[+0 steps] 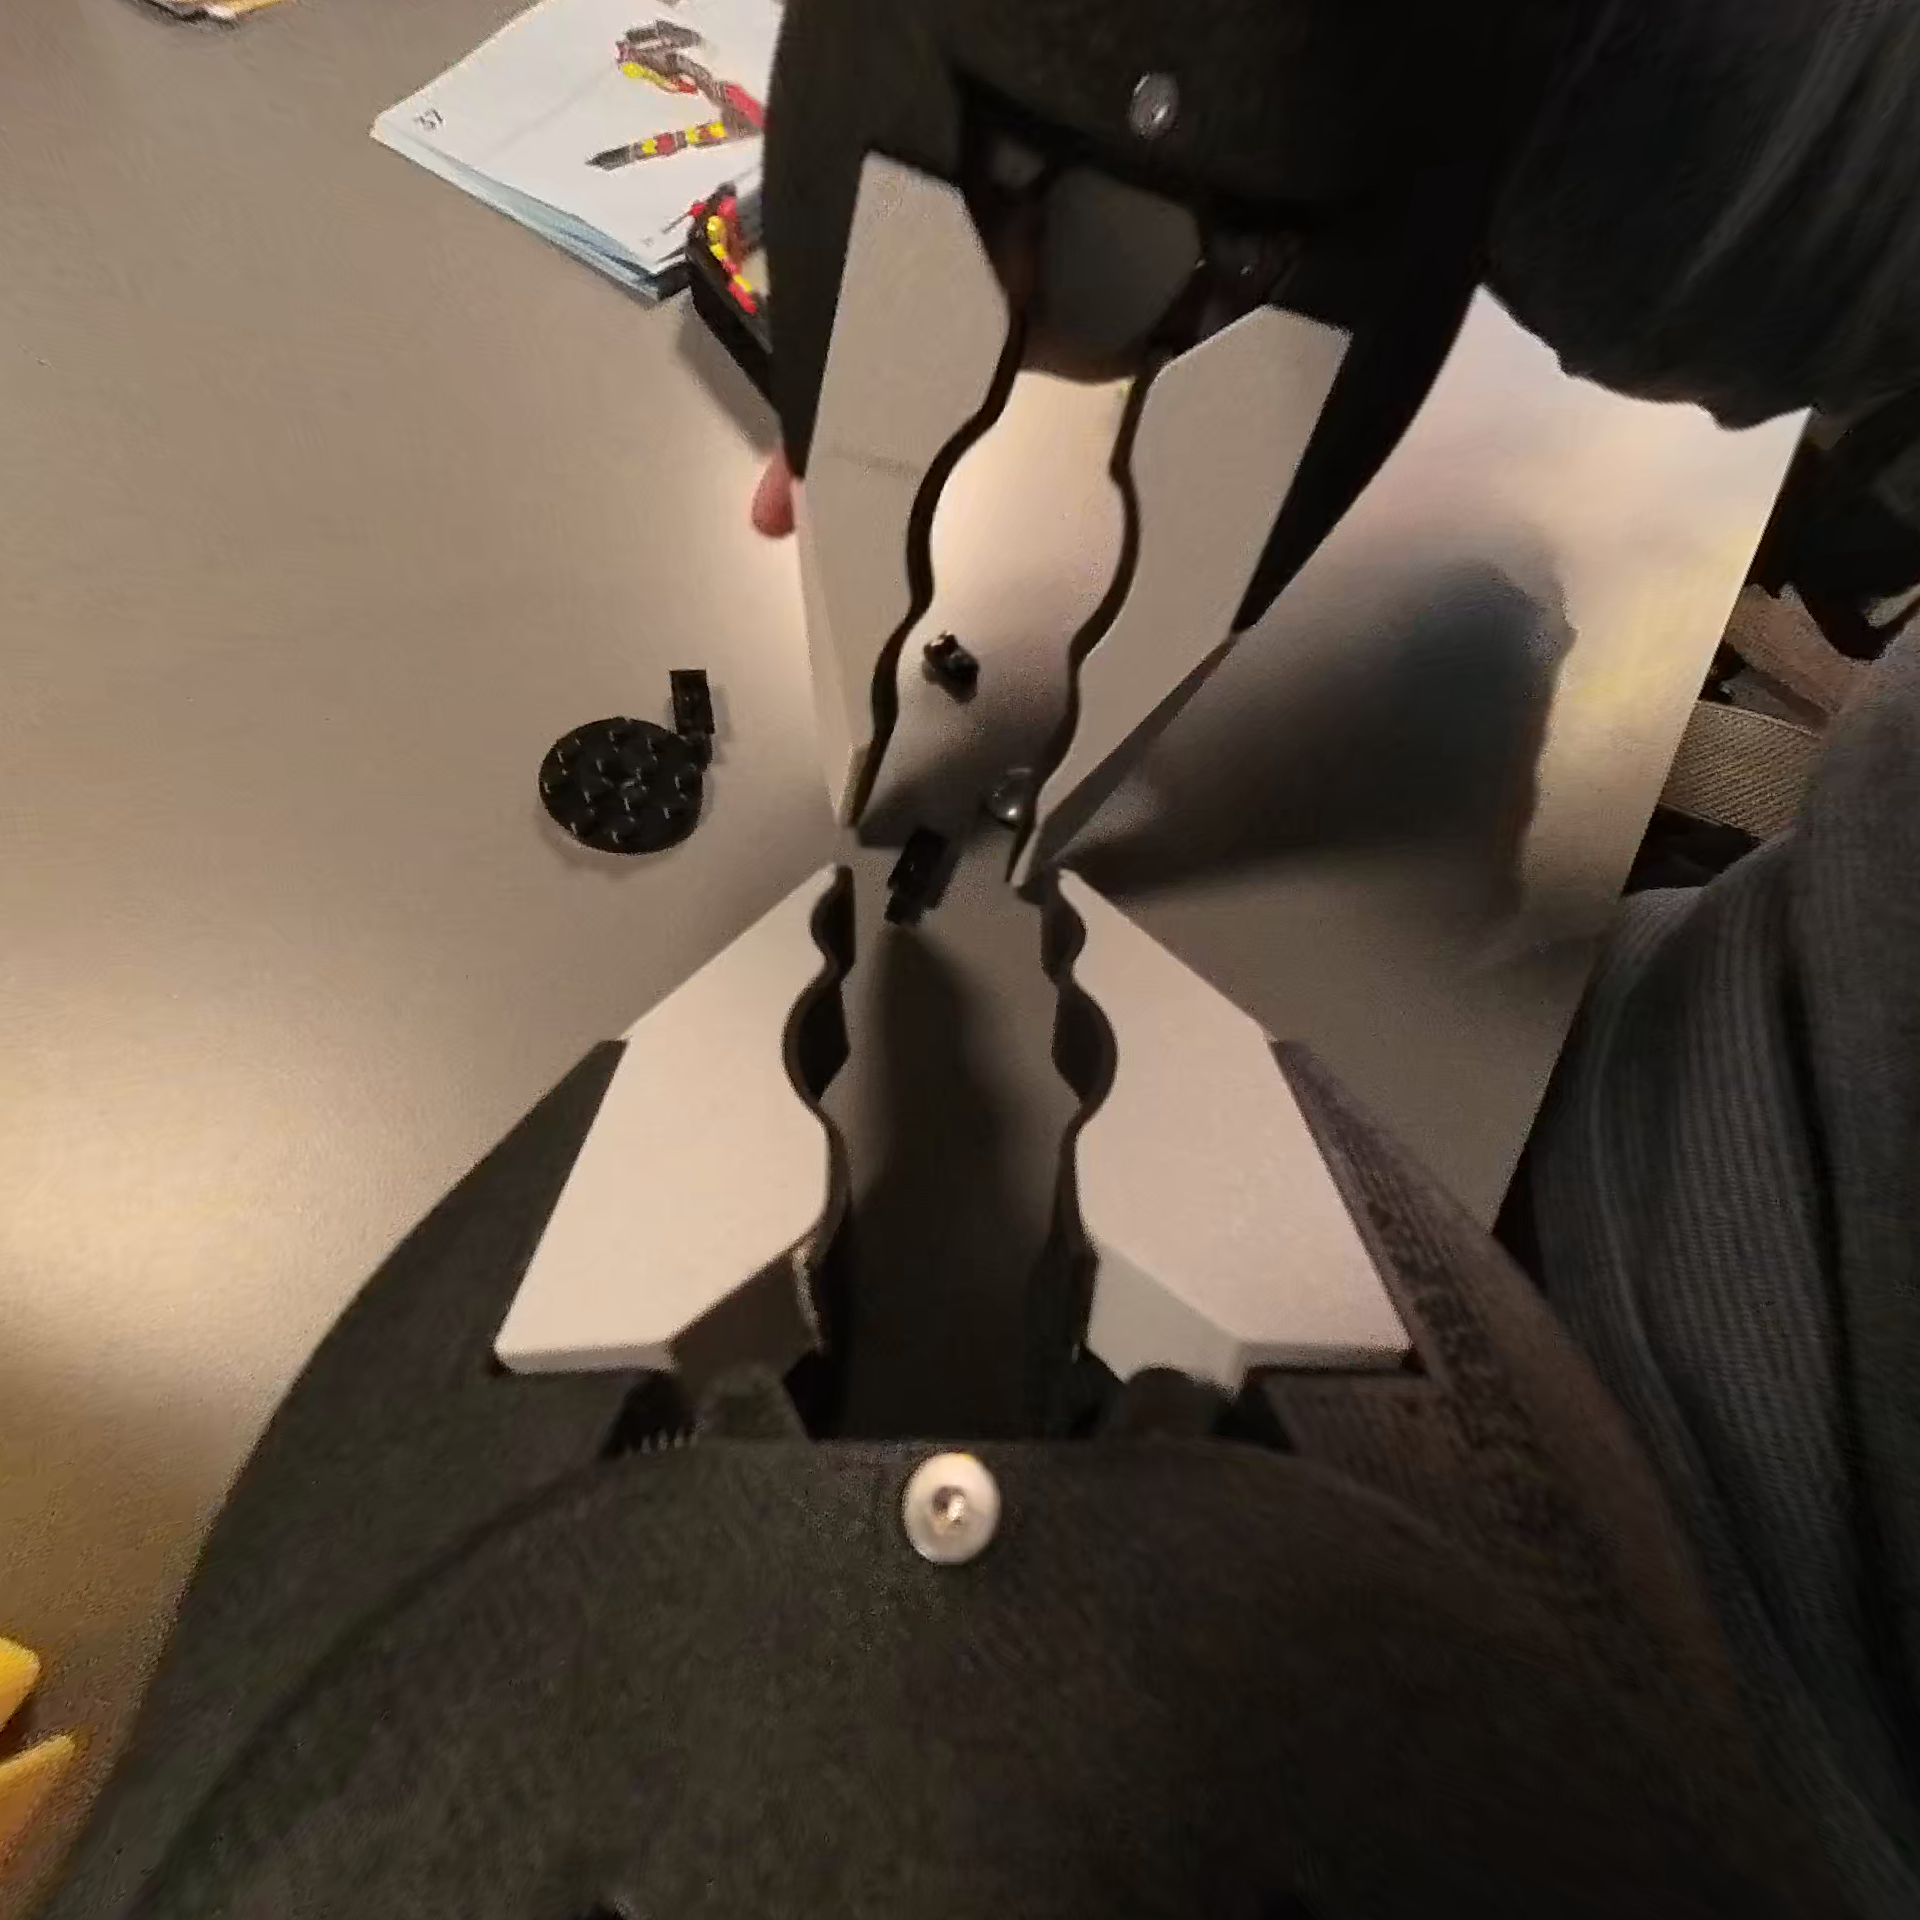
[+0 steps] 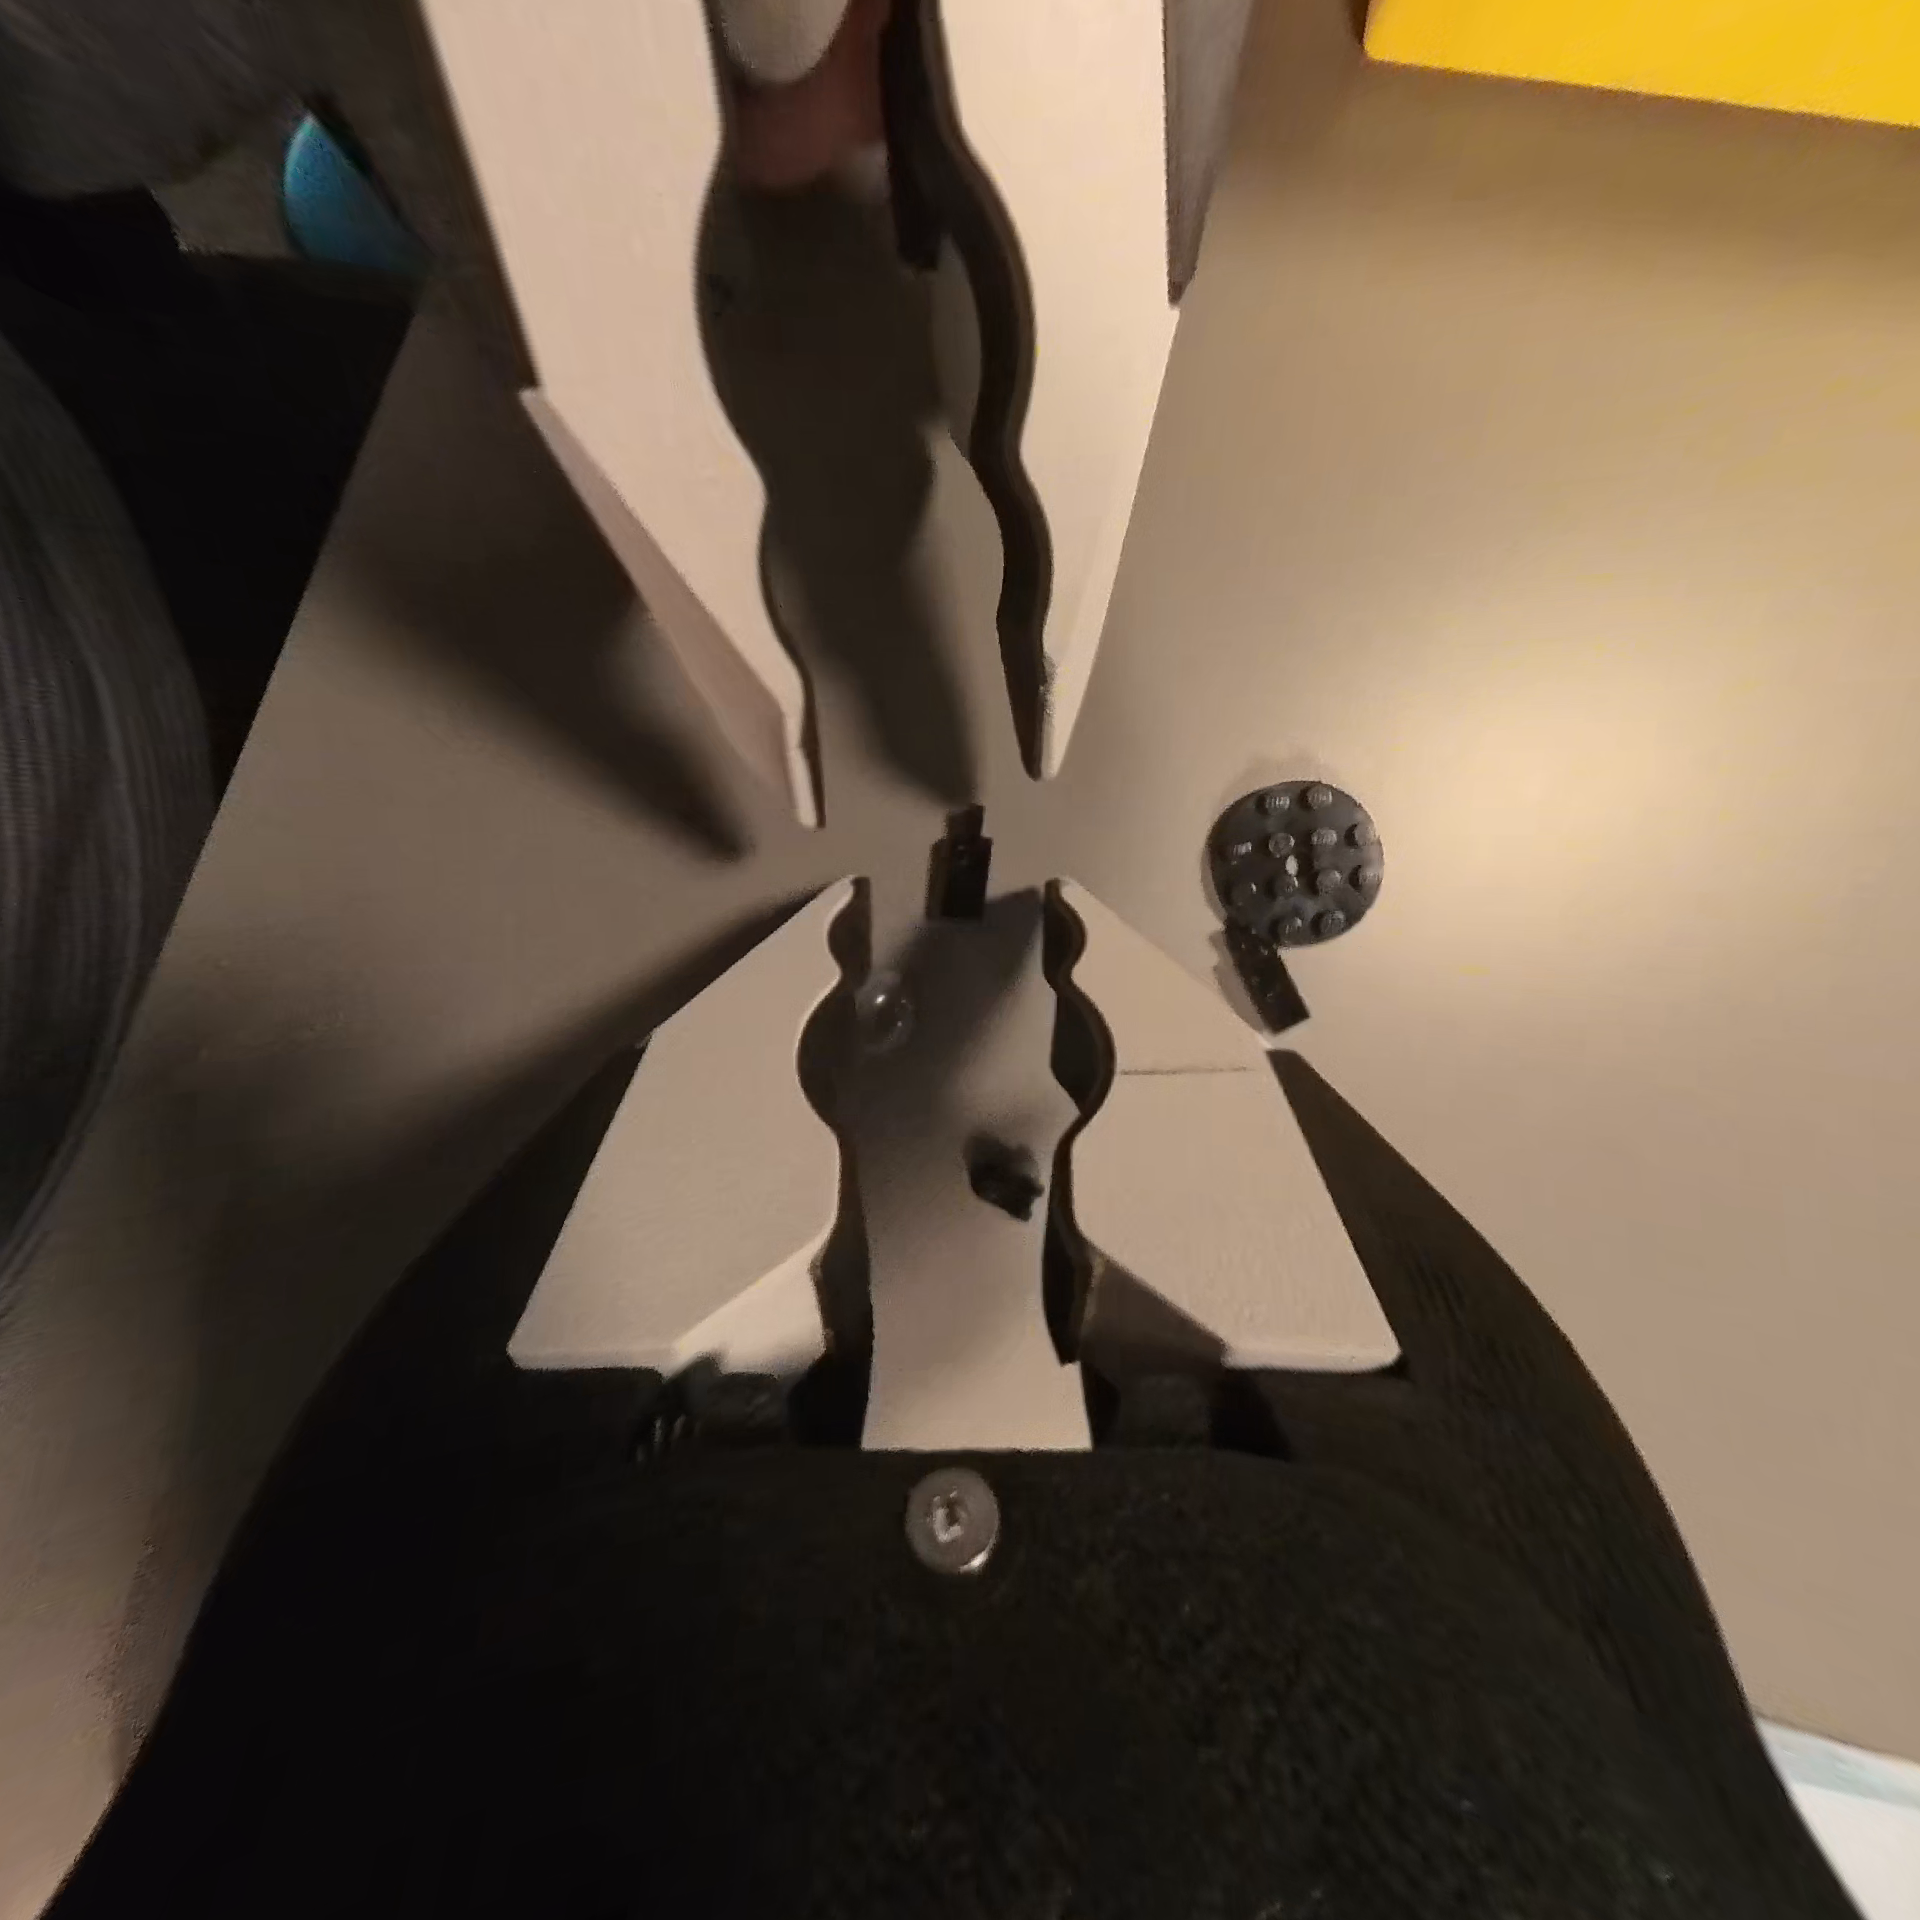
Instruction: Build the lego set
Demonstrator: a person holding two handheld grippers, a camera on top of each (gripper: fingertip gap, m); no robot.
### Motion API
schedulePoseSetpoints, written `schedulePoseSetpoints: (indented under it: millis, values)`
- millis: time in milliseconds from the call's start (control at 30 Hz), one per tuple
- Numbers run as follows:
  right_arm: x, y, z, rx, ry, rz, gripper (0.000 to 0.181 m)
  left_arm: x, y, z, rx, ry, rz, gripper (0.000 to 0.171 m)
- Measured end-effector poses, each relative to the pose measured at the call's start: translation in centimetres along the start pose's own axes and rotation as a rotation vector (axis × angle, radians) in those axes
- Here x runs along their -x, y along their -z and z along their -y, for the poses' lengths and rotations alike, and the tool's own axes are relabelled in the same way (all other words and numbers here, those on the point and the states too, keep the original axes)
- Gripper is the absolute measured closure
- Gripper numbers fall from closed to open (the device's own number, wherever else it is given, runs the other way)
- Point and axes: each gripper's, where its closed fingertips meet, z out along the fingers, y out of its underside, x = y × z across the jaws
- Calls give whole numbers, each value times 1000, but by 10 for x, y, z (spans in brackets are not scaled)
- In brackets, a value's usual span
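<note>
A small black lego piece (image 1: pixel 914 873) lies on the grey table, between the tips of both grippers, touched by neither; it also shows in the right wrist view (image 2: pixel 961 862). My left gripper (image 1: pixel 948 883) is open and empty, tips just short of the piece. My right gripper (image 2: pixel 956 894) faces it from the opposite side, also open and empty; it shows in the left wrist view (image 1: pixel 940 847). Between the right gripper's fingers lie a second tiny black piece (image 1: pixel 951 660) and a small round grey piece (image 1: pixel 1008 795). A black round plate (image 1: pixel 623 784) touches a small black plate (image 1: pixel 691 696).
An open instruction booklet (image 1: pixel 603 135) lies at the far left, with a red, yellow and black partial build (image 1: pixel 727 270) beside it. The table edge (image 1: pixel 1704 665) and a person's dark sleeve (image 1: pixel 1714 1143) are at the right. A yellow object (image 2: pixel 1642 42) sits beyond the round plate. Both grippers' tips are close together, under 4 cm apart.
</note>
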Motion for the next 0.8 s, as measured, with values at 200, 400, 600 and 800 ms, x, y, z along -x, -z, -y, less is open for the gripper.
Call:
schedulePoseSetpoints:
  millis: [200, 400, 600, 800]
  values:
    - [14, 11, -16, -92, -105, -32, 149, 1, -5, -6, 54, 14, -12, 148]
    - [15, 9, -19, -154, -47, -113, 159, 9, -9, -12, 108, -34, 19, 154]
    - [10, 10, -18, -167, 32, -216, 170, 10, -11, -12, 121, -66, 18, 160]
    - [7, 17, -3, -249, 108, -324, 179, 8, -12, -12, 127, -86, 2, 160]
